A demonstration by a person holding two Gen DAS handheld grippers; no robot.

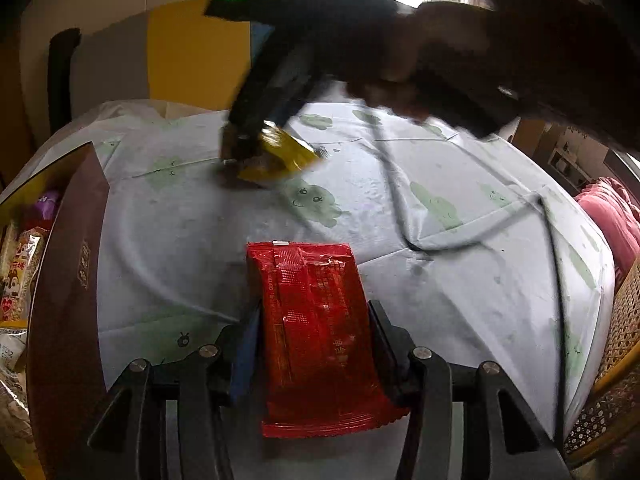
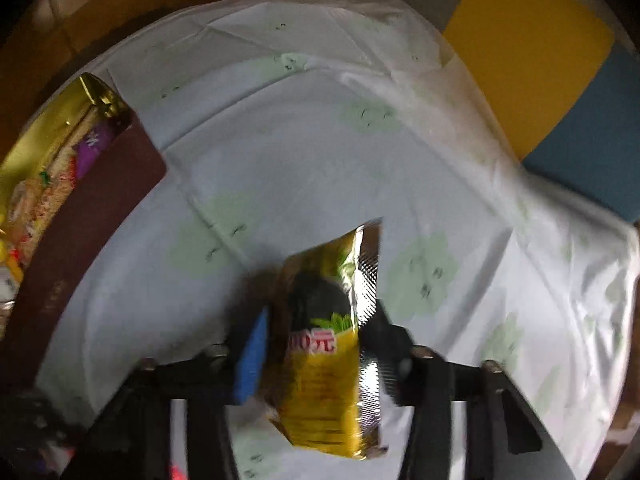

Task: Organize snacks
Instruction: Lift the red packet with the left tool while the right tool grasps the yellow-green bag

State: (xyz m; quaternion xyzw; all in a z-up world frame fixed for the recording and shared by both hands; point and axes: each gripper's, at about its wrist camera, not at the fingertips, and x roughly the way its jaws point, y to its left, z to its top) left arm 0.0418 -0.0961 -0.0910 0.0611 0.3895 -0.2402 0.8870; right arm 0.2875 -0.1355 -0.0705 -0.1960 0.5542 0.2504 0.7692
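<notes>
My left gripper point(image 1: 314, 320) is shut on a red snack packet point(image 1: 316, 320) and holds it above the table. My right gripper point(image 2: 320, 320) is shut on a yellow snack packet point(image 2: 324, 360). In the left wrist view the right gripper point(image 1: 256, 152) shows at the far middle of the table, low over the cloth, with the yellow packet point(image 1: 284, 154) in it. A brown box point(image 1: 68, 280) with a gold inside stands at the left and holds several snack packets point(image 1: 20, 272). The box also shows in the right wrist view point(image 2: 80, 216).
The round table wears a white cloth with green prints point(image 1: 460, 280). A black cable point(image 1: 440, 240) lies across its right half. A wicker chair point(image 1: 616, 352) stands at the right edge. A dark chair back point(image 1: 60, 76) stands behind the table at the left.
</notes>
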